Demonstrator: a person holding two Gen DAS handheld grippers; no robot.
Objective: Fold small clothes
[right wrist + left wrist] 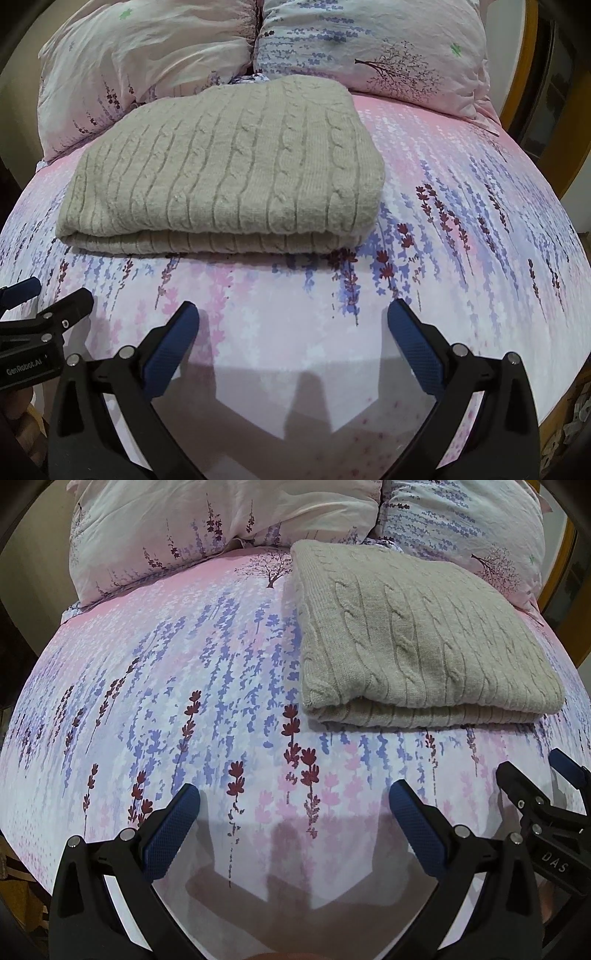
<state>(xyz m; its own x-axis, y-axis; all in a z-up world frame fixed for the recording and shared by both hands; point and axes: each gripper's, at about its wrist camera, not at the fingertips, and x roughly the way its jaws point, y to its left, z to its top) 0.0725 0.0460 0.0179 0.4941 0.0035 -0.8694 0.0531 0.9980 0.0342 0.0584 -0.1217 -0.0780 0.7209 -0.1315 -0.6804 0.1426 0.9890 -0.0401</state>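
Sweater (221, 166), folded, lies at 11 o'clock of the right gripper (291, 325), nearer it; both grippers gape empty, left gripper (293, 805).

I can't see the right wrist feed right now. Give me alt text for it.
A folded beige cable-knit sweater lies on a floral bedsheet, two pillows behind it. The right hand-held gripper is open and empty over the sheet in front of it; the left hand-held gripper shows at left edge.
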